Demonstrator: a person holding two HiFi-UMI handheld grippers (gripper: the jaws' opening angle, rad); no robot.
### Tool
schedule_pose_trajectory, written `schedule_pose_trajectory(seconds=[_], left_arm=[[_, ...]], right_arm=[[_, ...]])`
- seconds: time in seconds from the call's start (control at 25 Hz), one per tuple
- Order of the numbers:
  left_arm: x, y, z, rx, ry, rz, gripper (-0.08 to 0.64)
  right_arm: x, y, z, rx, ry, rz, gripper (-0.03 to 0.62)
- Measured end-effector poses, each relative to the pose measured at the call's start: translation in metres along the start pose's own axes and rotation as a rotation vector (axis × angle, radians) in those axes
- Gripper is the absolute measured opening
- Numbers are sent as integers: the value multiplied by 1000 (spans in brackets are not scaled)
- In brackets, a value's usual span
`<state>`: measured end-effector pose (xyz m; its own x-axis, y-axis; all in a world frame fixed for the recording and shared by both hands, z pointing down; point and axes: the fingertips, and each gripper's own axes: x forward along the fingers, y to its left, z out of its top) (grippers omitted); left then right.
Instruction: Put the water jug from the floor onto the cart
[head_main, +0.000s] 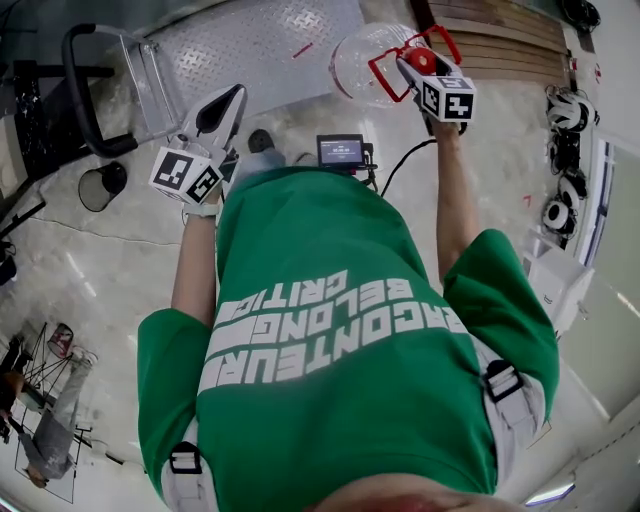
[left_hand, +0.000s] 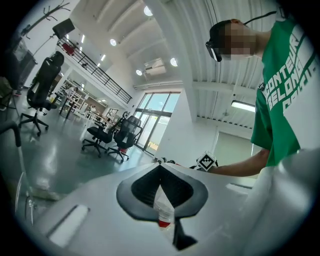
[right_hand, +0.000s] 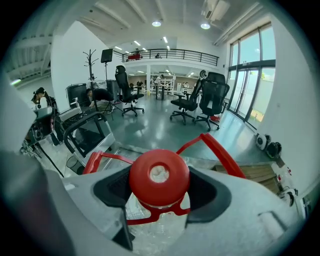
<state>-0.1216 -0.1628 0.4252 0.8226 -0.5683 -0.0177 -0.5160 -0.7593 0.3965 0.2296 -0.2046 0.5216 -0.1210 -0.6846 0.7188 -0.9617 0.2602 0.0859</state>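
Green shirt (head_main: 340, 340): fills foreground
Right gripper (head_main: 418, 62): clamped on water jug (head_main: 360, 66) cap (right_hand: 159, 175) (contents unclear)
Left gripper (head_main: 230, 100): jaws together

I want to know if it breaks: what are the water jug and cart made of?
Water jug: probably clear plastic, see-through with shiny ripples. Its cap: smooth red plastic, it seems. Cart deck: likely metal, dull grey with a raised bump pattern.
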Motion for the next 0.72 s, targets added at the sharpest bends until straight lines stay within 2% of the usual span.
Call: schedule_pose_trajectory(seconds=[0.12,0.48,0.72], left_arm=[[-7,11,6,6,-3,13,15],[-23,36,6,114,74,69,15],[-38,53,-4,101,103,155,15]], right_arm=[[19,11,14,-15,6,16,301],[101,58,44,-73,41,93,301],[170,96,51,-153,109,172,301]])
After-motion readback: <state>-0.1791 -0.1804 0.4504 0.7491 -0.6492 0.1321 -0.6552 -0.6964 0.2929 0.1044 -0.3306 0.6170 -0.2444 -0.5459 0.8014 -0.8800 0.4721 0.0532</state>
